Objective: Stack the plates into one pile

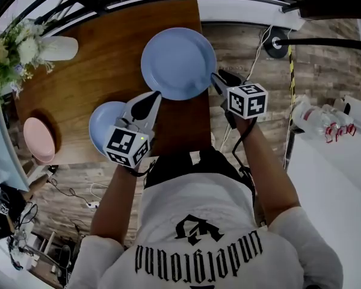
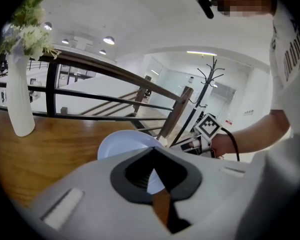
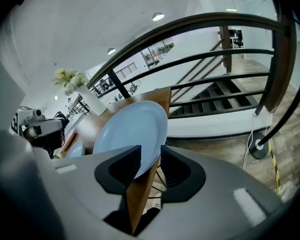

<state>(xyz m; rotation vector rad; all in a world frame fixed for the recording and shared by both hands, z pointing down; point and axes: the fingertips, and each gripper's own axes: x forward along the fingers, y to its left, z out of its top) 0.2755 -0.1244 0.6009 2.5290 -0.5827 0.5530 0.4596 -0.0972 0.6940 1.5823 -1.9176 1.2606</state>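
Large blue plate (image 1: 177, 62): sitting upper centre in the head view, over the right part of the wooden table (image 1: 108, 53) and overhanging its right edge. It is showing tilted in the right gripper view (image 3: 127, 134).
Right gripper (image 1: 215, 78): coming in at the plate's right rim. Its own view is showing the jaws closed on that rim, with the plate edge passing between them (image 3: 146, 166).
Left gripper (image 1: 153, 96): meeting the same plate at its lower left rim. In its own view the jaws are standing nearly together, pinching a sliver of plate rim (image 2: 152, 176), and the rest of the plate (image 2: 122, 143) is lying beyond them.
Small blue plate (image 1: 101, 120): lying on the table at centre left of the head view, partly under the left gripper and apart from the large plate.
Pink plate (image 1: 39, 138): resting at the table's lower left corner, well apart from both blue plates.
White vase (image 1: 60, 48): showing in the upper left of the head view, holding flowers (image 1: 15, 50).
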